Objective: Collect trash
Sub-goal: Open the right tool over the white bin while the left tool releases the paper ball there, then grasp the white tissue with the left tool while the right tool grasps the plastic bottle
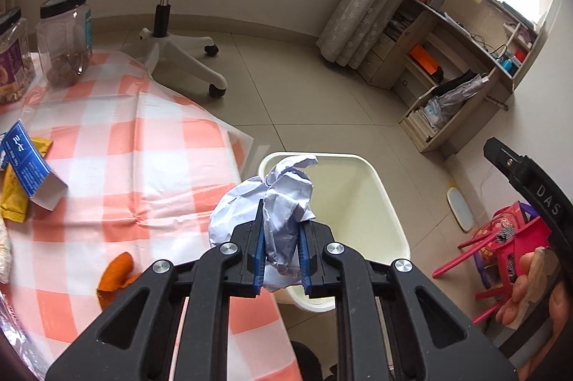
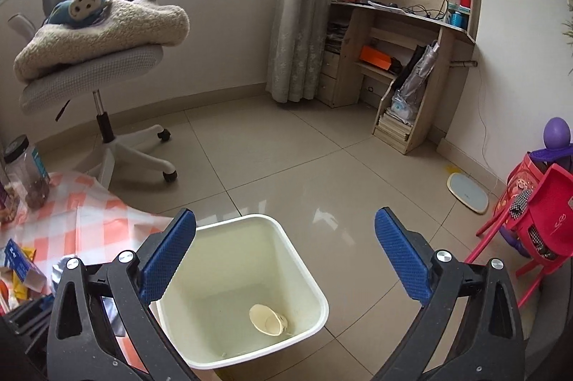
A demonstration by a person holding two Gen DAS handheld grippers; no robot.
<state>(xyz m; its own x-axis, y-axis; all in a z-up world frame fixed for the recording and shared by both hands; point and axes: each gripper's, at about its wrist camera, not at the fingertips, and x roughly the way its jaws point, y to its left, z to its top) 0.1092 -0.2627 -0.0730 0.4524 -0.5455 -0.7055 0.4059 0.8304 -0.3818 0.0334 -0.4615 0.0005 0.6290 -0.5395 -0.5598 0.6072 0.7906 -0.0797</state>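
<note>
Over the bin [image 1: 376, 202] rim, left gripper [image 1: 281, 259] clamps a crumpled paper ball [image 1: 283, 202], not yet dropped. Right gripper [image 2: 286, 259] spread wide, nothing in it. Bin [image 2: 308, 277] holds one paper cup [image 2: 266, 319]. Blue carton [image 1: 28, 166], yellow wrapper [image 1: 14, 198], orange scrap [image 1: 114, 277] left on table [image 1: 143, 148].

Crumpled white paper ball [image 1: 283, 212] above white bin [image 2: 308, 273] holding a paper cup [image 2: 266, 319].

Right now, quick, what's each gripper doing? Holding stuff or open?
Left gripper: shut on the crumpled paper, near the white bin.
Right gripper: open, holding nothing, above the bin.
</note>
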